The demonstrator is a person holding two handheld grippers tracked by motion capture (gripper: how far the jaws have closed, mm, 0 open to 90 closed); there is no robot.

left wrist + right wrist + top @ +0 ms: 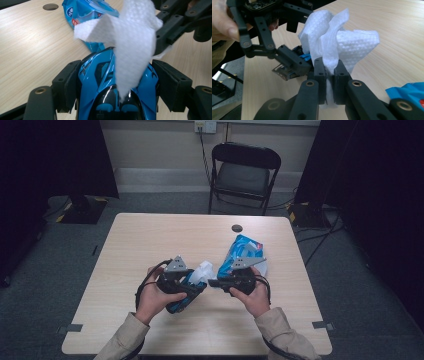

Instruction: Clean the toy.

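Observation:
My left gripper [117,75] is shut on a glossy blue toy car [100,82], one pad on each flank, and holds it a little above the table [150,240]. A white textured wipe [130,45] hangs over the car's roof and windscreen. The right gripper [329,67] is shut on that wipe [352,42], pinching its lower fold, while the loose end stands up crumpled. In the high view the left gripper [197,287] and the right gripper [212,282] meet tip to tip at the table's middle, with the wipe [204,270] between them and the car [182,300] beneath my left hand.
A blue wipe packet [245,251] lies crumpled just behind the right gripper, also seen as the packet [85,12]. A round cable hole [237,228] marks the far middle of the table. A black folding chair [243,172] stands beyond the far edge.

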